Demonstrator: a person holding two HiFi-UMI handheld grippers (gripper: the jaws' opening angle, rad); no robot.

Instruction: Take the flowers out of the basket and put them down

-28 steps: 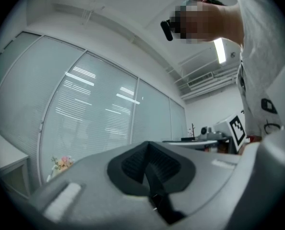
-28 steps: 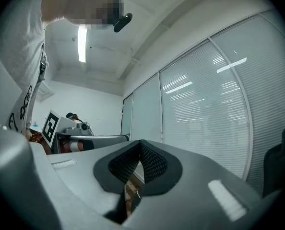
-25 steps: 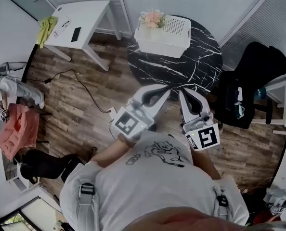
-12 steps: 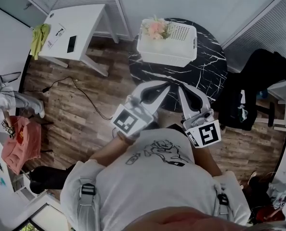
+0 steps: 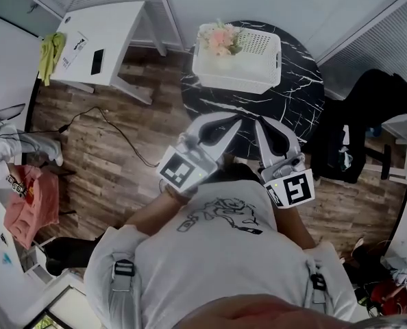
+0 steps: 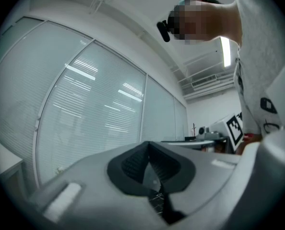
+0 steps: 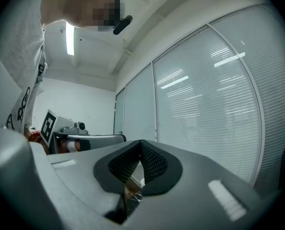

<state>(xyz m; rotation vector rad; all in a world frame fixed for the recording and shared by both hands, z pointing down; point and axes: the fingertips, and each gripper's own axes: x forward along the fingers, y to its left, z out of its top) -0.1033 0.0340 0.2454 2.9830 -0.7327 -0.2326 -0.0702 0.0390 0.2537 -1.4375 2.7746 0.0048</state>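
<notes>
The flowers [image 5: 219,38] stand in the left end of the basket [image 5: 239,81], which sits on the far side of the round black surface [image 5: 286,108]. Nothing has been lifted yet, and both tongs are well apart from the basket.

What could go wrong, as I judge it:
- The blooms are packed against the basket's left wall. A grip on the soft heads instead of the stems would likely crush them or let them slip.
- The basket looks light. If the stems snag on its wall, pulling up could drag or tip the basket along with them.
- Both tongs must open before the reach. Going in while they are together would only poke the blooms.
- The bare part of the surface lies on the near side, so setting the flowers too close to its rim risks them rolling off to the floor.

The left tongs [image 5: 236,122] are together, pads [image 6: 133,164] meeting, with nothing between them. They hang near the person's chest, over the near rim of the surface.

The right tongs [image 5: 260,124] are just beside them, also fully together and empty, touching nothing.
</notes>
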